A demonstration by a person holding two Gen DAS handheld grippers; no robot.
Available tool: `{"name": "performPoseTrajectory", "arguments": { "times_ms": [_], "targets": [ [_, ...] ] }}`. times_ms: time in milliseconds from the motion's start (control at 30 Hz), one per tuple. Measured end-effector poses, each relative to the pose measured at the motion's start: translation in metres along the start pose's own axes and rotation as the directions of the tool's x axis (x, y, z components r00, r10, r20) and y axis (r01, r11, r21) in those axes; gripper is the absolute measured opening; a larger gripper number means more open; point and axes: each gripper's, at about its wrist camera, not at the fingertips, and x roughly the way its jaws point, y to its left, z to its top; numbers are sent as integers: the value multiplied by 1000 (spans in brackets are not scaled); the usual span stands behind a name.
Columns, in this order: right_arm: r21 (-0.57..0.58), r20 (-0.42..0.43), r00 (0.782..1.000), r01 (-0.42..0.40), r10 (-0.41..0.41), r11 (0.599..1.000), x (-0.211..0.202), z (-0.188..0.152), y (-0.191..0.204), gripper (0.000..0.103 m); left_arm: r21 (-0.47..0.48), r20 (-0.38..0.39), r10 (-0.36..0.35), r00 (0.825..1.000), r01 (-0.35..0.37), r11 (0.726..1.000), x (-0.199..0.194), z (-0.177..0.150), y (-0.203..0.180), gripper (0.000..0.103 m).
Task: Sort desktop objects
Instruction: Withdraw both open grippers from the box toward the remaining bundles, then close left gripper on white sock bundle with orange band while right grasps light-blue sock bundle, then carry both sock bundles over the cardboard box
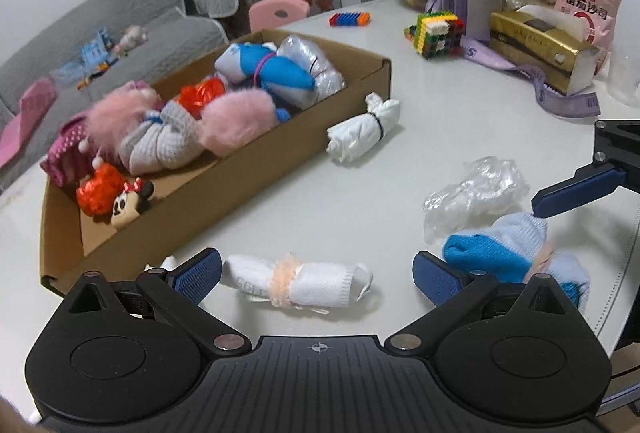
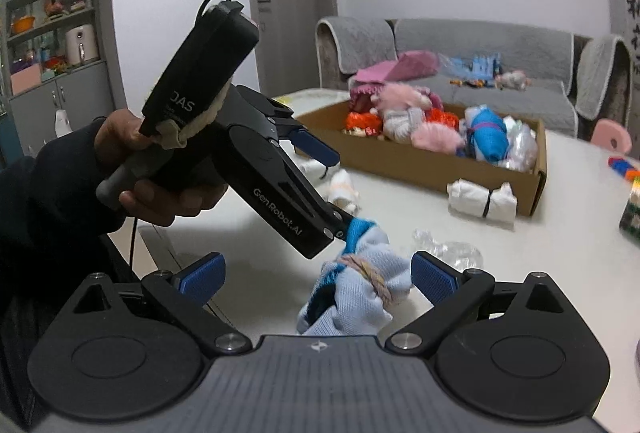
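Hovering over a white worktop (image 1: 360, 193), the left gripper (image 1: 316, 275) holds its jaws wide around a white rolled sock (image 1: 296, 283) that lies untouched between them. The right gripper (image 2: 316, 279), jaws also spread wide, frames a blue sock bundle (image 2: 356, 289) resting on the worktop, pads clear of it. Beyond, a cardboard box (image 1: 224, 193) holds more bundled socks and plush toys; another white bundle (image 1: 362, 133) lies just beside it.

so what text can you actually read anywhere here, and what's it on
"GenRobot.AI": side of the black left hand-held gripper.
"DAS": black block atop that gripper; smaller print beneath is blurred.
"番茄沙司": pink spouted sauce pouch.
Purple strap lettering, gold tissue box label: too blurred.
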Motion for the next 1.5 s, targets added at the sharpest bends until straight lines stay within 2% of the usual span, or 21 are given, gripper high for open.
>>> {"name": "performPoseTrajectory", "arguments": {
  "times_ms": [200, 300, 400, 433, 500, 533, 567, 600, 633, 667, 800, 1000, 1133, 1333, 1400, 1500],
  "targets": [
    [2, -41, 999, 35, -35, 999, 18, 2, -3, 98, -19, -3, 4, 1000, -4, 1000, 5, -4, 5, 103],
    [-15, -61, 997, 53, -54, 998, 22, -3, 1, 95, -51, -5, -20, 1000, 19, 998, 8, -4, 11, 103],
    [4, -92, 994, 63, -62, 998, 19, -14, 0, 84, -75, -5, -31, 999, 31, 997, 10, -4, 15, 102],
    [18, -107, 992, 66, -64, 998, 19, -17, -2, 74, -81, -5, -37, 999, 36, 996, 10, -5, 16, 101],
    [28, -98, 993, 71, -68, 997, 12, -22, -1, 67, -80, 4, -39, 999, 39, 996, 9, -5, 15, 98],
    [43, -94, 994, 66, -62, 997, 7, -25, -2, 58, -77, 12, -41, 999, 42, 996, 7, -6, 15, 93],
    [59, -91, 994, 66, -61, 996, 7, -24, -5, 47, -80, 18, -58, 998, 59, 995, 6, -6, 15, 80],
    [72, -91, 994, 67, -60, 995, 6, -24, -7, 43, -92, 23, -87, 996, 88, 992, 4, -6, 17, 71],
    [83, -90, 994, 65, -58, 994, 5, -24, -9, 43, -104, 26, -117, 993, 119, 987, 2, -6, 20, 50],
    [82, -89, 994, 68, -60, 994, 4, -24, -8, 42, -110, 26, -127, 992, 129, 986, 2, -6, 21, 39],
    [78, -90, 994, 63, -56, 995, 5, -25, -8, 42, -126, 22, -109, 994, 111, 986, 1, -6, 23, 30],
    [79, -76, 996, 59, -53, 995, 1, -24, -7, 42, -125, 35, -95, 995, 99, 987, -2, -5, 24, 29],
    [90, -58, 997, 51, -46, 995, -3, -22, -9, 42, -138, 82, -95, 992, 106, 985, -15, -1, 28, 29],
    [120, 14, 999, 45, -47, 992, -21, -13, -18, 42, -143, 170, -17, 985, 42, 989, -46, 13, 34, 29],
    [148, 50, 998, 30, -38, 989, -30, -7, -26, 42, -170, 174, 7, 985, 23, 985, -49, 18, 40, 29],
    [162, 95, 994, 45, -61, 986, -41, 6, -38, 42, -186, 158, 75, 985, -45, 982, -50, 27, 46, 29]
  ]
}}
